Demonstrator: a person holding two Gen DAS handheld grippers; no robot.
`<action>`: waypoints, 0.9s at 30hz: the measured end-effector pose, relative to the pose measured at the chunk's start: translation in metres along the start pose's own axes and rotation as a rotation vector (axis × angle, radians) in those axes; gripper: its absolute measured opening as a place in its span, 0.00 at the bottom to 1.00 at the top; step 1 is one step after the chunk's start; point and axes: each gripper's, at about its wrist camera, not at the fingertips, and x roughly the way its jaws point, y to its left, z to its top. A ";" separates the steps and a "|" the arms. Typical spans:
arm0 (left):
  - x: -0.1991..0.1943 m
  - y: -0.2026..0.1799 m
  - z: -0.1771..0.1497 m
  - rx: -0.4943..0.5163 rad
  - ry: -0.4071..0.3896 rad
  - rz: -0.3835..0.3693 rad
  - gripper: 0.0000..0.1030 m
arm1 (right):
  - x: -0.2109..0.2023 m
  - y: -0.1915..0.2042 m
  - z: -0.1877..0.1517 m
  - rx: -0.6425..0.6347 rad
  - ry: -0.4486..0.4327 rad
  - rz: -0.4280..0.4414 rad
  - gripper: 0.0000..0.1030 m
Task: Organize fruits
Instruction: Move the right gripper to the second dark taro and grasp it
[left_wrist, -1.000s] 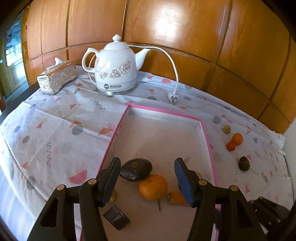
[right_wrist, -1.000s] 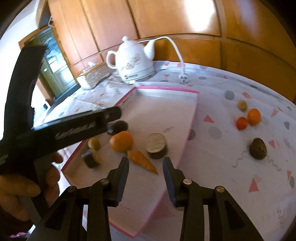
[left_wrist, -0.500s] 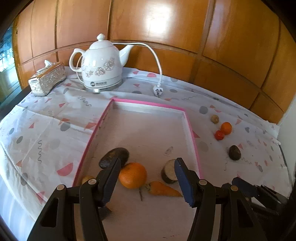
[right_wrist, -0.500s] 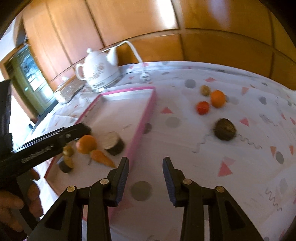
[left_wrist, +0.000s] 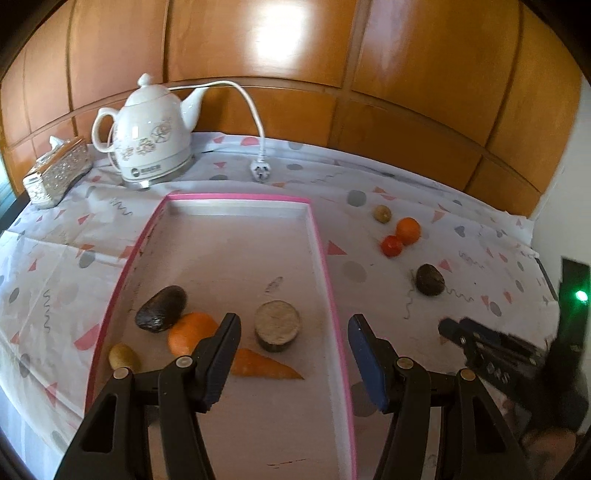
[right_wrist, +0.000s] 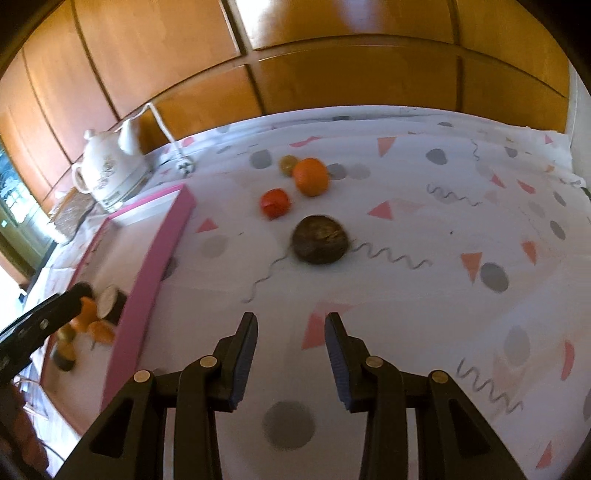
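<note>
Now swung away from the pink-rimmed rectangular tray (right_wrist: 147, 254) to face the dark, rough-skinned round fruit (right_wrist: 320, 239) on the patterned tablecloth (right_wrist: 424, 295), the right gripper (right_wrist: 291, 354) hangs released and empty, indicating this fruit as probable next pick.

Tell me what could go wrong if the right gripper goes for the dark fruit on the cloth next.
1. The dark fruit is rounded and the right gripper has narrow, empty jaws; they may need to open wider, or they could nudge it and send it rolling.
2. The red fruit and orange sit close behind it, so a push could scatter them.
3. The pink-rimmed tray has a raised wall; a low carry might catch it.
</note>
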 end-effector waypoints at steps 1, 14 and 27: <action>0.001 -0.002 0.000 0.005 0.001 -0.002 0.59 | 0.003 -0.002 0.003 -0.002 0.000 -0.007 0.37; 0.016 -0.020 0.003 0.024 0.027 -0.033 0.59 | 0.039 -0.013 0.031 -0.009 0.015 -0.063 0.46; 0.032 -0.039 0.023 0.041 0.031 -0.055 0.59 | 0.061 -0.008 0.051 -0.051 0.006 -0.099 0.46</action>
